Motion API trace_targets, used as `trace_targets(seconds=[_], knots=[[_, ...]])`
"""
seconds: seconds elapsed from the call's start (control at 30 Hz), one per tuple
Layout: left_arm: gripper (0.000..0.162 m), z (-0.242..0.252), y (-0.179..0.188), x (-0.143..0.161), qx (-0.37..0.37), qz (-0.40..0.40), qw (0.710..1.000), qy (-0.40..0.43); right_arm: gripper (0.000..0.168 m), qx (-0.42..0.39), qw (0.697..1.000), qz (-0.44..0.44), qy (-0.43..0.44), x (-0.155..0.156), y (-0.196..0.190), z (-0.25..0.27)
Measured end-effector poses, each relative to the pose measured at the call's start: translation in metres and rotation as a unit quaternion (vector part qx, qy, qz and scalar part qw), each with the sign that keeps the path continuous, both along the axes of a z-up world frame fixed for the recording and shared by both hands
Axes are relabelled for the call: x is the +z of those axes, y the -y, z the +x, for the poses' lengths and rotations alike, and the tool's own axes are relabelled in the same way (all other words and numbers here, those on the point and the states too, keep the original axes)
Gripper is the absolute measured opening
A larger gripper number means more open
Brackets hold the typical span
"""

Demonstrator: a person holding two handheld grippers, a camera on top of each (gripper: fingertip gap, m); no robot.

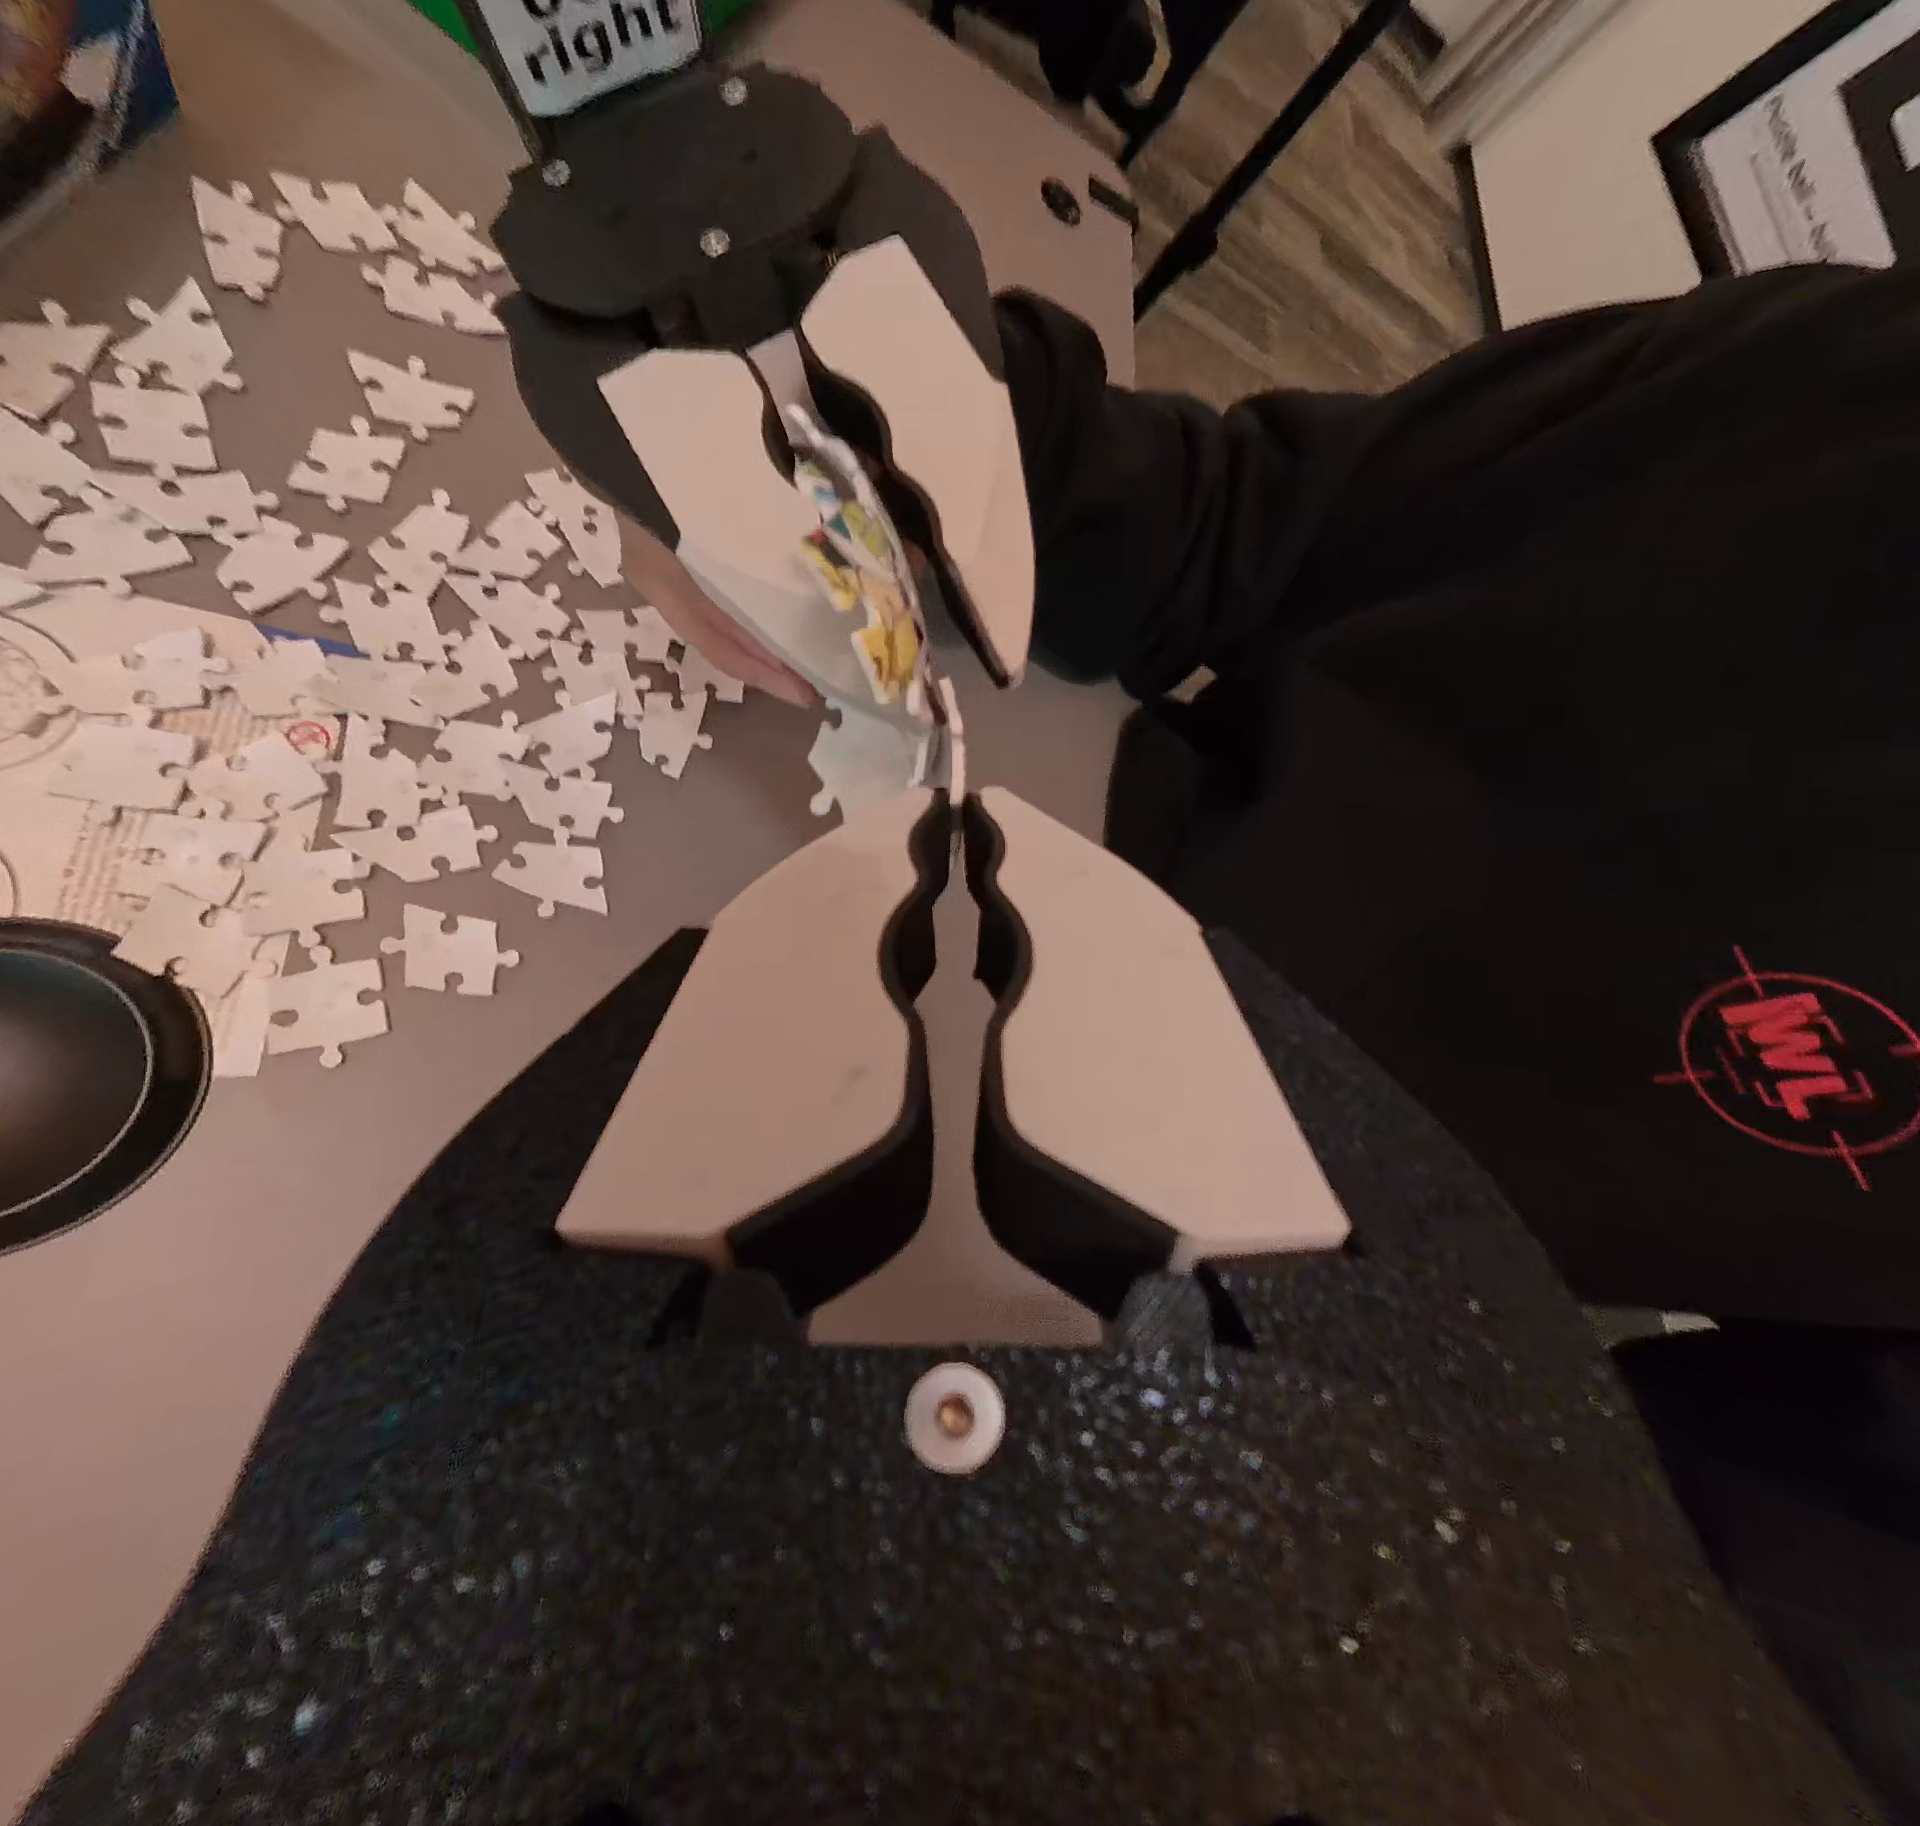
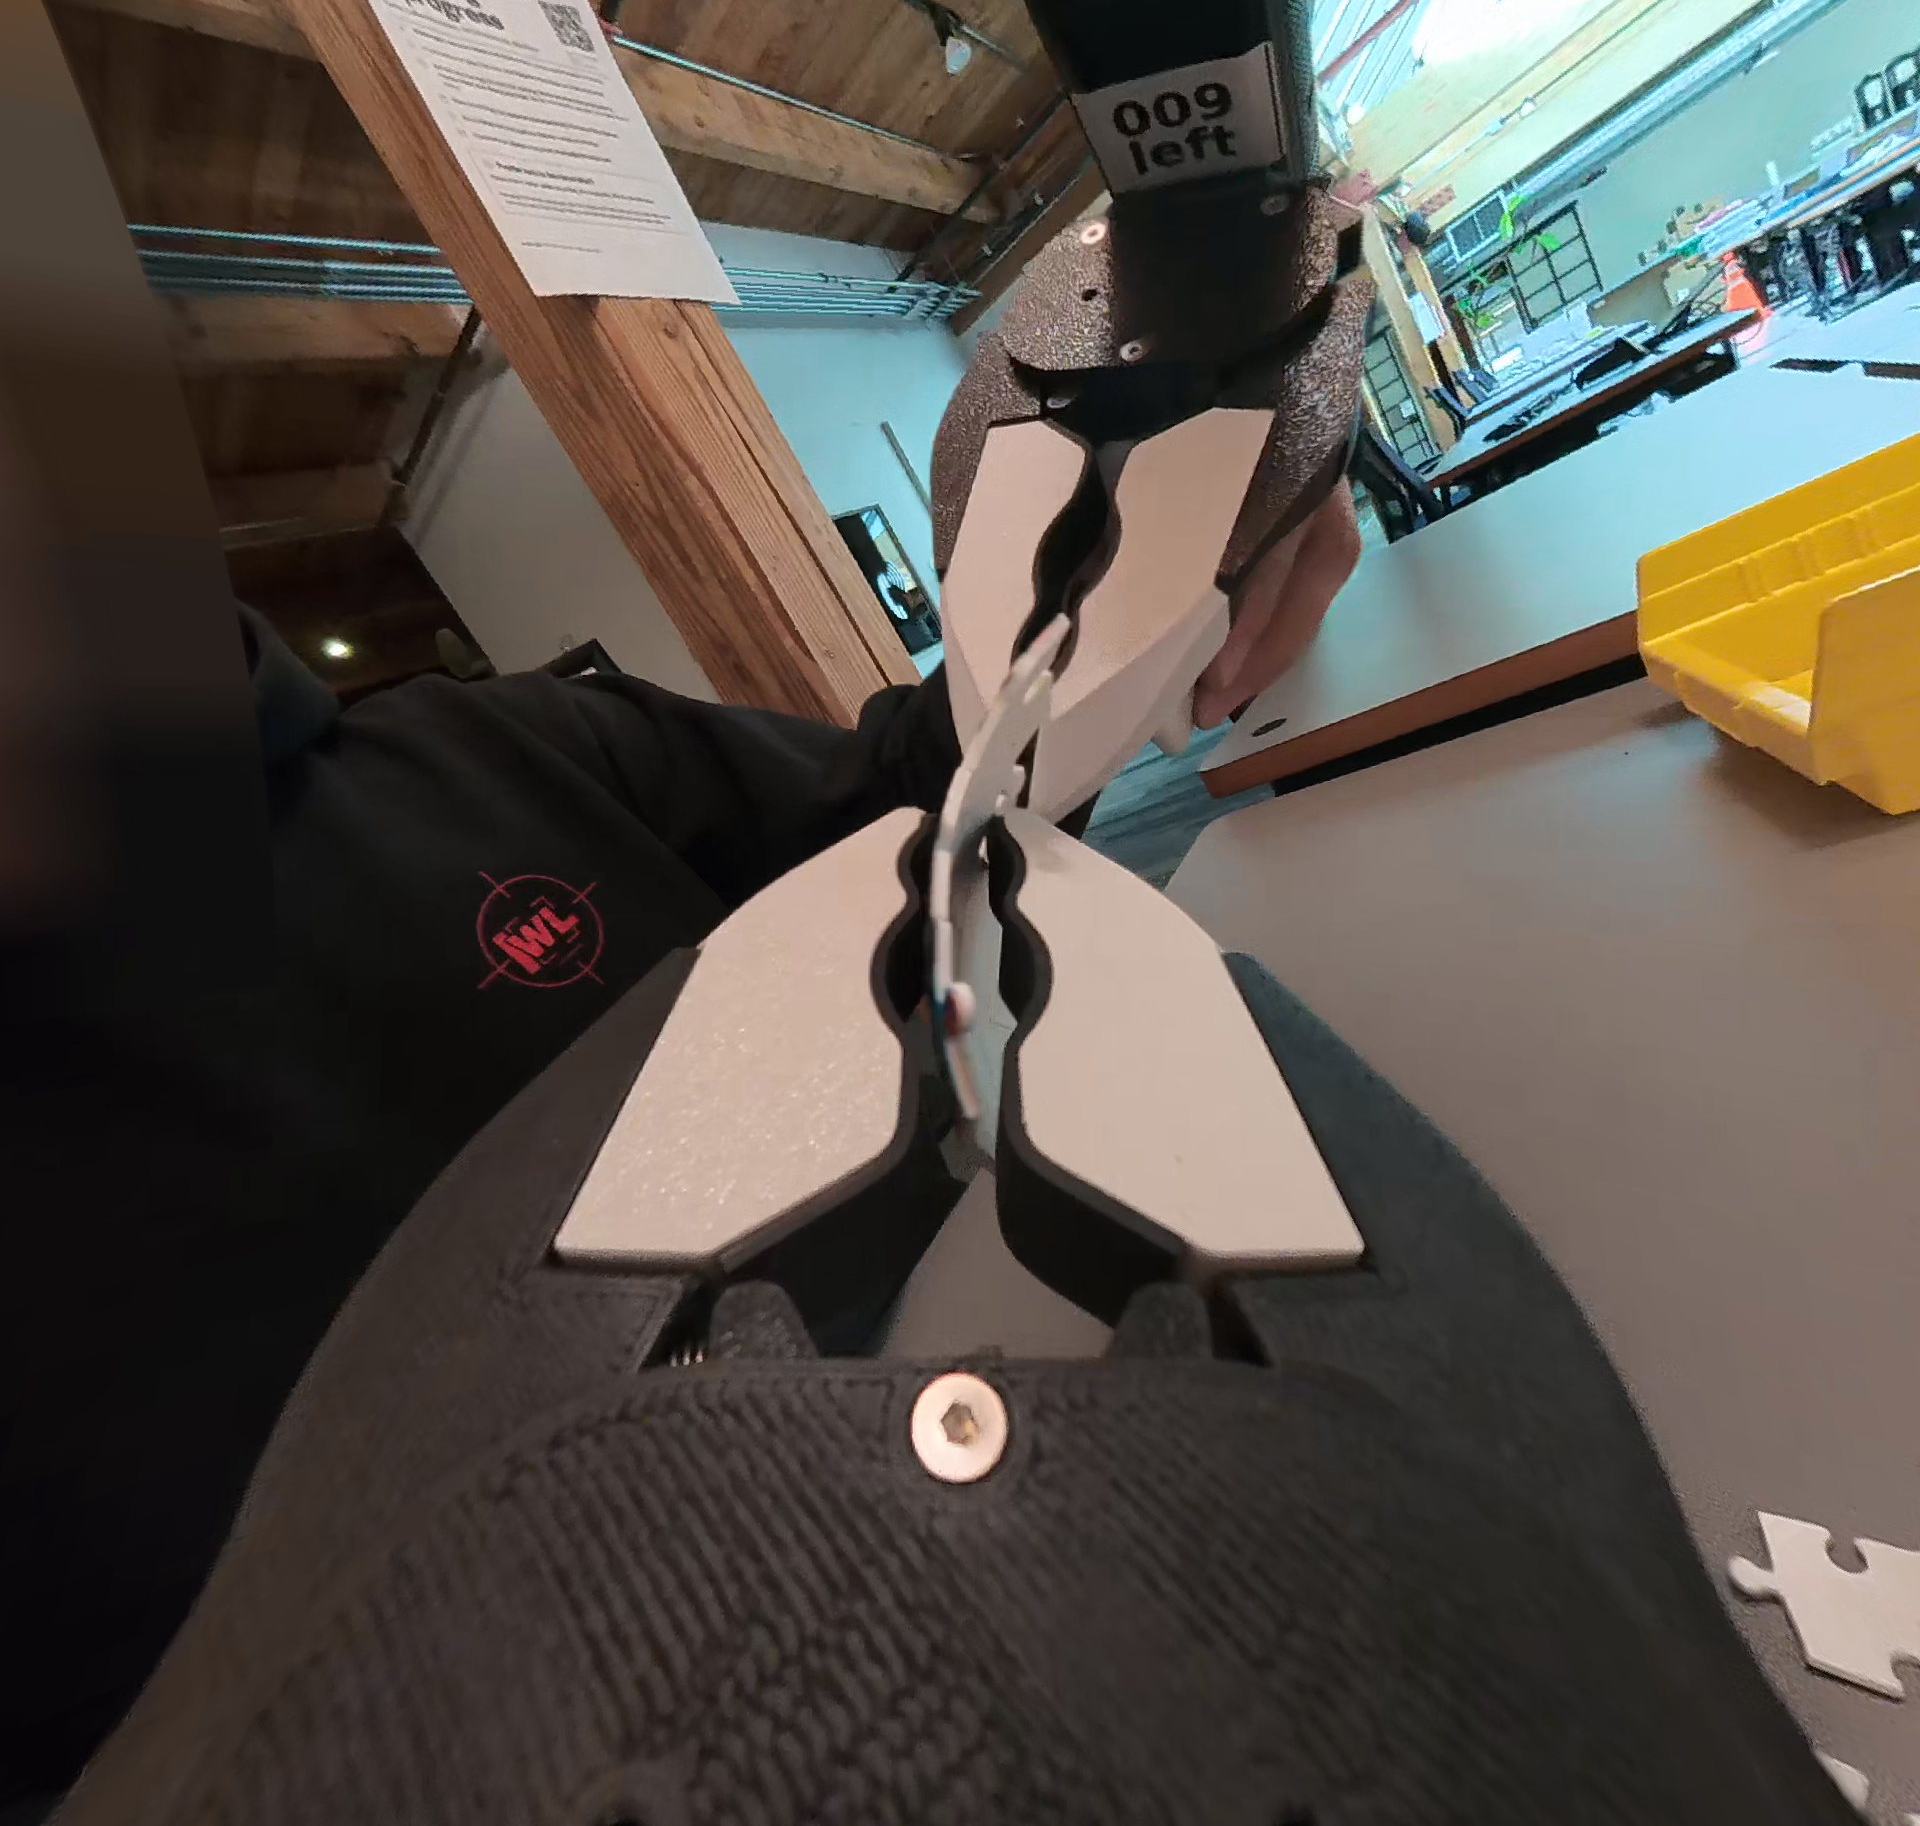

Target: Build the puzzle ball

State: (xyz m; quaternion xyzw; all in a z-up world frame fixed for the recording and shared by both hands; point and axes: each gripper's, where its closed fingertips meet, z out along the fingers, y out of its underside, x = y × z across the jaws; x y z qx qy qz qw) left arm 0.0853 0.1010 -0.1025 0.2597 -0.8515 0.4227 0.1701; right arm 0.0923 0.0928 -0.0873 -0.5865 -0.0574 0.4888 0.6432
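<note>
Honestly, I am barely into this build. My left gripper (image 1: 951, 810) is closed at its tips on the lower end of a short curved strip of joined pieces (image 1: 883, 581), and my right gripper (image 2: 961, 841) is clamped on the other end of that same strip (image 2: 982, 789), so the two grippers meet tip to tip in the air above the near edge of the worktop (image 1: 312, 1205). In the left wrist view the strip shows a printed, coloured face between the right gripper's fingers; in the right wrist view I see only its pale back and its bend. I cannot tell how many pieces it holds, only that it is a small arc, nowhere near a closed ball.

What is left looks like nearly everything. A wide scatter of loose pieces (image 1: 343, 633) lies pale side up across the far left part of the worktop, some overlapping a printed sheet (image 1: 62, 696) there, and a round black stand (image 1: 73, 1080) sits at the left edge with nothing in it. One more loose piece (image 2: 1839, 1610) rests close to the near right corner, and a yellow bin (image 2: 1787, 633) stands at the far right edge.

My guess is that I am pressing or checking a joint within the strip.
</note>
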Motion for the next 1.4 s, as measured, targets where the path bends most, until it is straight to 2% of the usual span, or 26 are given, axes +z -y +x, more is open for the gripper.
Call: trace_targets(seconds=[0.27,0.43,0.87,1.1,1.4], knots=[[0.001,-0.001,-0.003,-0.004,-0.013,0.054,0.998,-0.018,0.006,0.021,0.999,-0.049,0.01,-0.016,-0.004,-0.006],[0.001,-0.005,-0.003,-0.007,-0.033,0.079,0.996,-0.038,0.006,0.036,0.998,-0.049,0.014,-0.018,-0.003,-0.012],[0.003,0.005,-0.002,-0.008,-0.009,0.073,0.996,-0.044,0.006,0.012,0.999,-0.032,0.03,-0.018,-0.004,-0.005],[0.002,0.002,-0.001,-0.01,-0.019,0.087,0.995,-0.044,0.007,0.006,0.997,-0.039,0.07,-0.024,-0.004,-0.009],[0.001,0.001,0.004,-0.006,-0.013,0.049,0.997,-0.05,0.007,-0.009,0.994,0.002,0.108,-0.02,-0.001,-0.009]])
